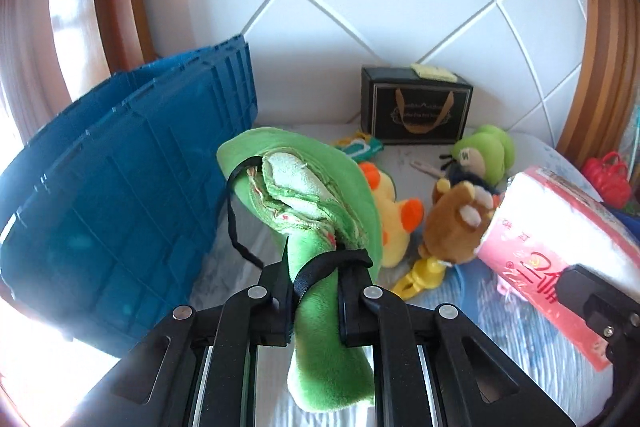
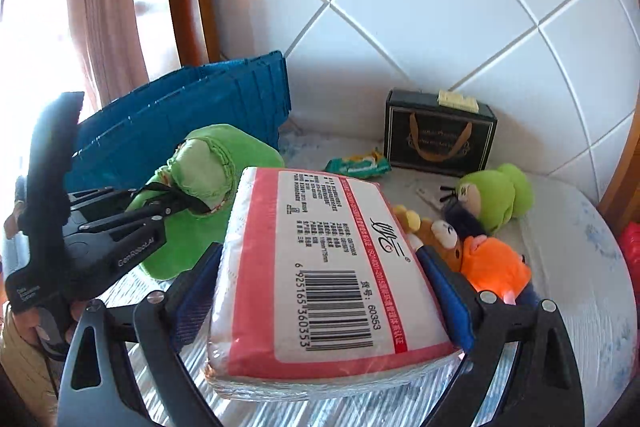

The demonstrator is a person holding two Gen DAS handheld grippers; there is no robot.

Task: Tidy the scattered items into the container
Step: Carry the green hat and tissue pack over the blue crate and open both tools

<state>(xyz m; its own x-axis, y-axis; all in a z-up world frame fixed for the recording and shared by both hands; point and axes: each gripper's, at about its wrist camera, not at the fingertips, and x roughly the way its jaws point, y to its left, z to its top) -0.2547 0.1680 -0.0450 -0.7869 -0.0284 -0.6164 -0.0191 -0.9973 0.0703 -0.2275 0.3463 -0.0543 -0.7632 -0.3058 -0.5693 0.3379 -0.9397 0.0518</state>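
While the left hand-held gripper [image 1: 314,291] has its jaws pressed together on the green plush toy [image 1: 320,211], the toy stands up between the two fingers and spreads out just ahead of them, lifted above the bed [image 1: 500,327]. A black strap [image 1: 328,267] goes around the narrow green part right at the fingertips. The toy has a wide green brim and a paler, worn middle with folded layers; its lower end hangs down below the fingers.

The right hand-held gripper [image 2: 320,267] pinches the tissue pack [image 2: 320,267] between its blue pads, one on each long side. The pack is white with a pink border, wrapped in clear film, with a barcode and printed text on the upper face. It reaches forward beyond the fingertips and is also raised from the bed.

To the left of both hand-held grippers, near the green toy, stands the blue crate [image 1: 120,167], ribbed on its side. Ahead lie a yellow duck plush [image 1: 394,211], a brown plush [image 1: 456,227], a green round plush [image 1: 486,151], a small green packet [image 1: 358,147] and a black box [image 1: 416,107] against the white padded headboard [image 1: 360,7].

The inside of the crate cannot be seen, and its near part is cut by glare. The small text on the pack is not readable.
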